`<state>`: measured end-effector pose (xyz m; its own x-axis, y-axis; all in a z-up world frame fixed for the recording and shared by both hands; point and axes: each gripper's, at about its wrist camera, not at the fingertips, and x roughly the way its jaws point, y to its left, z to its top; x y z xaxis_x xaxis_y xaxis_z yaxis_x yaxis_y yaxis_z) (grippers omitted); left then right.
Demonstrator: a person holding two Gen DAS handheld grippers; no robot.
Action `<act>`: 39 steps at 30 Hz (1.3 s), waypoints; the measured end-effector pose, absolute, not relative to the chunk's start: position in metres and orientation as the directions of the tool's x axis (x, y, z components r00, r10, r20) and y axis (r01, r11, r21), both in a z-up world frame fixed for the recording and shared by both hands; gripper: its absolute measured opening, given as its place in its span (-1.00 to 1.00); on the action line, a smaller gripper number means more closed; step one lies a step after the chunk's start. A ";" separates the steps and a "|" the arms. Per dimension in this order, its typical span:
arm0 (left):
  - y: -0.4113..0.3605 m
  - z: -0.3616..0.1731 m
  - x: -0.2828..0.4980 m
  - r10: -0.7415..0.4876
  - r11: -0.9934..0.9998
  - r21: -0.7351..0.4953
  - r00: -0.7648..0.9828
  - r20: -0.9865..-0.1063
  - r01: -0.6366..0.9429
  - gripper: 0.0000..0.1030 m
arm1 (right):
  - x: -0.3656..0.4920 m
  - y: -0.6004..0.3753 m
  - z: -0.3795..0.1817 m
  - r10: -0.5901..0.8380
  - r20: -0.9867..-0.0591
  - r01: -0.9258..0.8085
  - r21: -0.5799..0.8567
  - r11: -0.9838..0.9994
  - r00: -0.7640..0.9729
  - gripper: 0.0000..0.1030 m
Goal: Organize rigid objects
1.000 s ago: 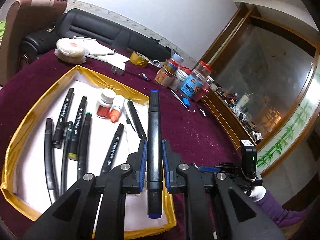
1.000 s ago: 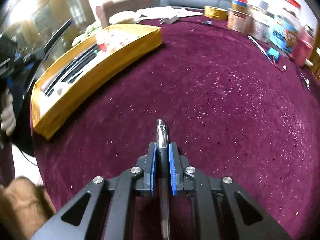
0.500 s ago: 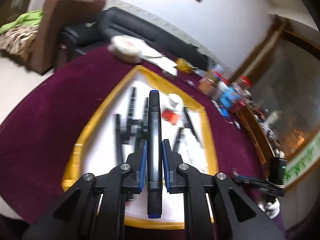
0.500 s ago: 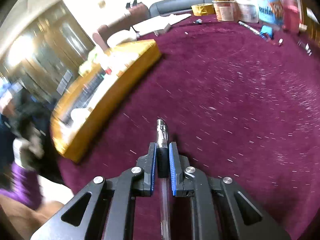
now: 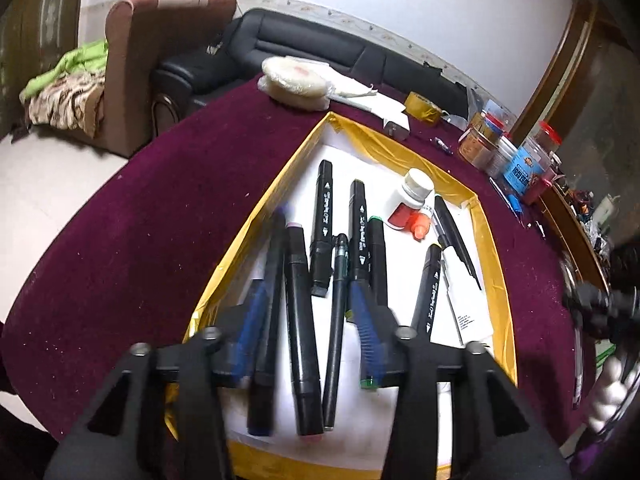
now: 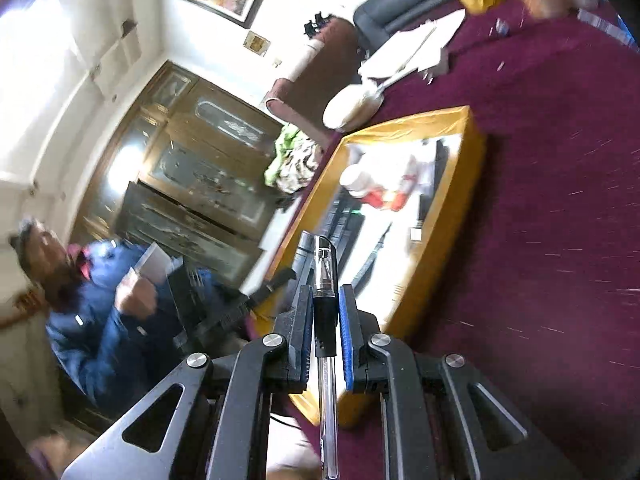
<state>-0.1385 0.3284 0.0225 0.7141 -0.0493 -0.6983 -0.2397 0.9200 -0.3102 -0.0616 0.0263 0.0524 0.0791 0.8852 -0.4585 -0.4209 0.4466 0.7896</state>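
Observation:
In the left wrist view a gold-rimmed box [image 5: 490, 256] with a white floor holds several black markers, a white bottle [image 5: 412, 196] and a small orange one [image 5: 420, 228]. My left gripper [image 5: 308, 308] hangs low over the box's near end with its jaws opening. A blue-capped marker [image 5: 266, 312], blurred, lies along the left pad; the right pad stands well clear of it. My right gripper [image 6: 325, 308] is shut on a clear pen [image 6: 323, 256] with a black grip. That pen points over the near corner of the same box [image 6: 452, 224].
Jars and tubs [image 5: 520, 160], a tape roll [image 5: 422, 106], papers and a white round pack [image 5: 296, 84] stand at the far side of the maroon table. A person in blue [image 6: 104, 312] is at the left of the right wrist view. The table edge curves close on the left.
My left gripper came down over the box and its jaws parted, letting go of the blue-capped marker. My right gripper swung and rolled towards the box, still holding the pen.

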 end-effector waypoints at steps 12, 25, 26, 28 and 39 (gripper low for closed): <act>0.340 0.039 -0.163 -0.053 0.920 -0.337 0.788 -0.613 -0.201 -0.02 | -0.039 0.124 0.005 0.837 -0.544 -0.217 0.811 0.543 0.063 -0.76; 0.339 0.041 -0.160 -0.042 0.914 -0.346 0.800 -0.599 -0.211 0.09 | -0.070 0.101 0.055 0.701 -0.642 -0.444 0.555 0.704 0.309 -0.39; 0.336 0.044 -0.161 -0.034 0.916 -0.340 0.804 -0.593 -0.212 0.11 | -0.074 0.097 0.060 0.693 -0.639 -0.458 0.532 0.712 0.334 -0.36; 0.330 0.052 -0.164 -0.012 0.922 -0.322 0.818 -0.575 -0.213 0.19 | -0.081 0.090 0.070 0.673 -0.627 -0.490 0.477 0.730 0.392 -0.25; 0.278 0.112 -0.201 0.289 0.919 -0.158 0.888 -0.358 -0.362 0.82 | -0.114 0.050 0.104 0.605 -0.497 -0.535 0.295 0.792 0.622 0.10</act>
<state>-0.2007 0.2779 0.1117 0.8882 0.2886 -0.3575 -0.3620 0.9188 -0.1576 -0.1142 0.0497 0.1036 0.6219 0.6053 -0.4968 -0.5347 0.7917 0.2954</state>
